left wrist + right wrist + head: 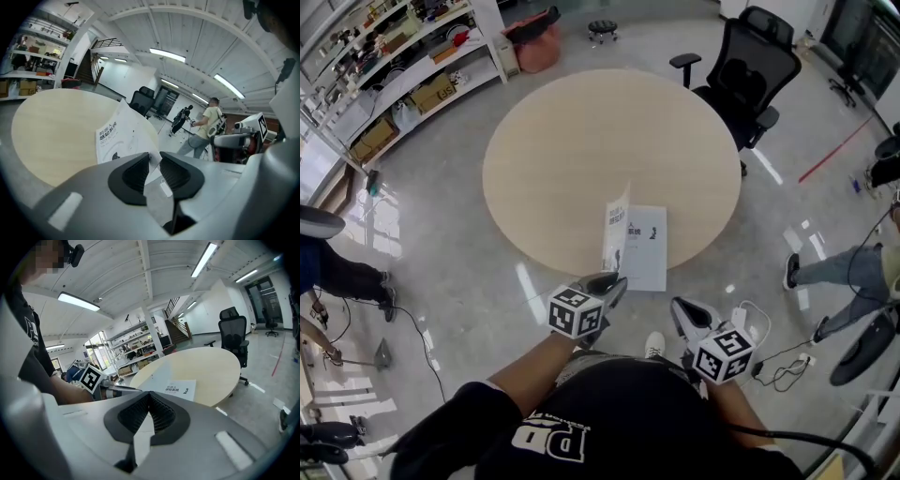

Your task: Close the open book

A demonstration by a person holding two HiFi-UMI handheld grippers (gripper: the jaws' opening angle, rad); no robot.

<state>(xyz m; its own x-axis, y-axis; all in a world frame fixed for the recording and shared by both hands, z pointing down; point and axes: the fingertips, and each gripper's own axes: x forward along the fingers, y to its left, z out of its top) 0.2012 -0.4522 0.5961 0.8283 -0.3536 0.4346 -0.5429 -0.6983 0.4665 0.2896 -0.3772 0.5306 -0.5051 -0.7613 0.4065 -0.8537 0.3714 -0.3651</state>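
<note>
**Book** point(645, 246): white, thin, lying open at the near rim of the bench point(581, 141), slightly right of the bench's middle line. The right-hand side lies flat on the bench top, with dark print and a small dark figure showing. The left-hand leaf point(617, 230) is lifted and stands nearly upright, printed face turned to the bench's left side.

**Left hand-held gripper** point(612, 283): just off the bench's near rim, below the raised leaf. Its own view shows the jaws drawn almost together, with the lower corner of the leaf pinched in the narrow gap between the pads.

**Right hand-held gripper** point(684, 311): off the bench's near rim, to the right of the left one and apart from the book. It is clenched, pads meeting at the tips, with nothing between them.

**Bench**: round, pale wood top, carrying the book only.

**Office chair** point(750, 70): black, at the bench's far right side.

**Shelving** point(403, 66): white racks with boxes, beyond the bench's far left.

**Stool** point(602, 30): small, dark, past the bench's far rim.

**Cable and plug block** point(752, 325): white, on the floor off the bench's near right.
</note>
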